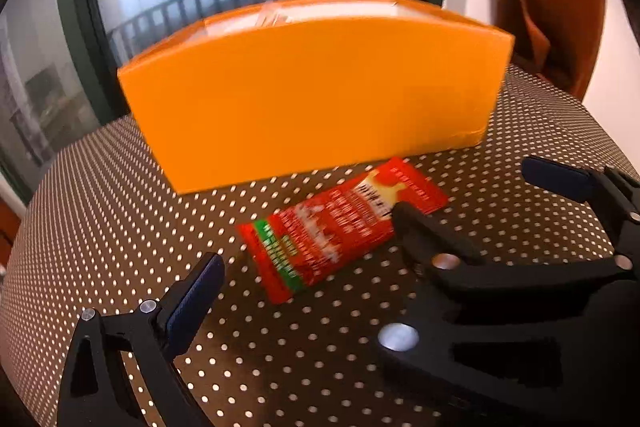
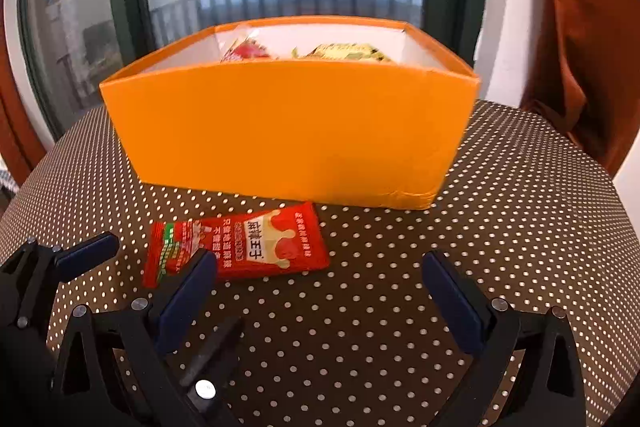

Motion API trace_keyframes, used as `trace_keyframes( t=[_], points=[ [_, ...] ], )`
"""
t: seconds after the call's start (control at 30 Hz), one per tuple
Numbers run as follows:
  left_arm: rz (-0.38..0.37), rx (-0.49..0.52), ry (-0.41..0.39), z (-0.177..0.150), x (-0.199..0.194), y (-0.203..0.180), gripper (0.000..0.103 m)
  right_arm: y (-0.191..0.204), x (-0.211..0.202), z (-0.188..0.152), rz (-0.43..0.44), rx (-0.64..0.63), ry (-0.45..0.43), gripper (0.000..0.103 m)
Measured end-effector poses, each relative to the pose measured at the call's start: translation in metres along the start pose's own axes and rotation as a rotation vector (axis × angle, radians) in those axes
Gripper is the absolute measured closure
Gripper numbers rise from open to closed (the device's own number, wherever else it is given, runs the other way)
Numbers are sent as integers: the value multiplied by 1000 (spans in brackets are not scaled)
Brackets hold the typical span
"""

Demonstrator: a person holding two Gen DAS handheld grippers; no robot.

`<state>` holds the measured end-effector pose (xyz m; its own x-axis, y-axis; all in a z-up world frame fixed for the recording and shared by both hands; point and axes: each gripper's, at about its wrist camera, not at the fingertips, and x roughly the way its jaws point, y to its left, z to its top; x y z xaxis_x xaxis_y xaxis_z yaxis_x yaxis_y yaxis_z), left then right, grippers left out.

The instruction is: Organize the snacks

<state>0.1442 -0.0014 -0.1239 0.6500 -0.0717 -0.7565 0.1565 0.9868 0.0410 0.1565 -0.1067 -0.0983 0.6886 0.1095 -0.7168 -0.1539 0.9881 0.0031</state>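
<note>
Nearest the lens in the right wrist view, the right tool (image 2: 320, 287) stands wide apart, holding nothing, low in the frame. The left tool (image 1: 372, 223) is likewise spread wide and empty. One red snack packet (image 2: 240, 247) lies flat on the polka-dot surface (image 2: 520, 227), centre-left, just in front of one orange box (image 2: 288, 135). Inside the box, upper centre, two snacks show: a red one (image 2: 248, 51) and a yellow one (image 2: 344, 51).

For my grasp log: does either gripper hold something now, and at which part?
Nothing is held. Left gripper and right gripper are open; the red snack packet lies flat on the table.
</note>
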Motion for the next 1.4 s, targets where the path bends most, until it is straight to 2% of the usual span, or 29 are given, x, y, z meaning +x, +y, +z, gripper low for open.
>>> trace_keyframes(
  t=[0.1, 0.23, 0.37, 0.73, 0.93, 1.13, 1.23, 1.4],
  points=[
    [-16, -17, 33, 3, 8, 6, 3, 0, 7, 0, 25, 9, 22, 0],
    [-25, 68, 56, 9, 16, 0, 3, -2, 13, 3, 25, 9, 32, 0],
    [-56, 107, 87, 16, 25, -3, 3, -6, 19, 5, 18, 24, 43, 0],
    [-81, 243, 74, 43, 41, -25, 3, -27, 19, 14, -20, 94, 47, 0],
    [-124, 259, 89, 54, 61, -32, 3, -35, 25, 17, -40, 122, 55, 0],
    [-223, 193, 91, 59, 78, -22, 3, -39, 34, 19, -47, 134, 75, 0],
    [-245, 188, 87, 59, 78, -14, 6, -37, 38, 21, -42, 138, 82, 0],
    [-252, 203, 83, 52, 69, -5, 24, -36, 39, 19, -4, 164, 98, 0]
  ],
)
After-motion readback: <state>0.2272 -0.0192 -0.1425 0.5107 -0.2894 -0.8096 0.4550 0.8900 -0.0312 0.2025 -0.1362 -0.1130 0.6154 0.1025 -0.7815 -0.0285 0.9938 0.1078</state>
